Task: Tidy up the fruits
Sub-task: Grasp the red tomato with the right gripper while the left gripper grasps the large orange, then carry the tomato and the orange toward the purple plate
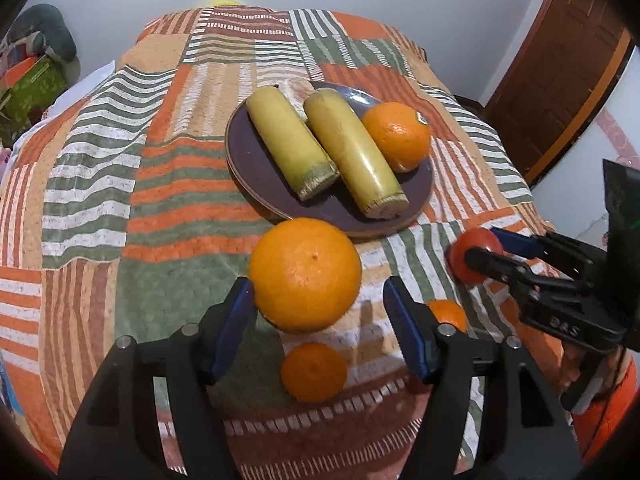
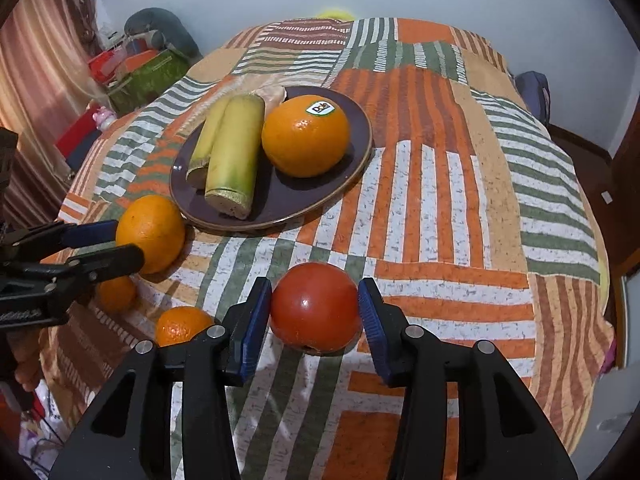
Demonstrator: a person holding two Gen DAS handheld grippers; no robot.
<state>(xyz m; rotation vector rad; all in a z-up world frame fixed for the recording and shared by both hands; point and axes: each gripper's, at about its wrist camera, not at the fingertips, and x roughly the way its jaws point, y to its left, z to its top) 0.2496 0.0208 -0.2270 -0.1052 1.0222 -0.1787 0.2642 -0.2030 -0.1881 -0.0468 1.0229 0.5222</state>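
Note:
A dark purple plate (image 1: 264, 184) (image 2: 352, 148) on the striped cloth holds two yellow-green cane pieces (image 1: 352, 156) (image 2: 234, 152) and a stickered orange (image 1: 398, 134) (image 2: 306, 140). My left gripper (image 1: 320, 304) (image 2: 124, 246) is open around a big orange (image 1: 306, 274) (image 2: 152, 230) in front of the plate; a gap shows beside its right pad. My right gripper (image 2: 316, 312) (image 1: 486, 246) straddles a red tomato (image 2: 316, 306) (image 1: 474, 254); its pads sit at the tomato's sides. Two small tangerines (image 1: 314, 372) (image 1: 450, 314) (image 2: 180, 326) (image 2: 116, 292) lie on the cloth near me.
The patchwork cloth (image 1: 100, 200) (image 2: 460, 200) covers a rounded table. Boxes and clutter (image 2: 136, 68) stand at the far left, a wooden door (image 1: 560, 64) at the right. A pale peeled piece (image 1: 294, 92) lies at the plate's far rim.

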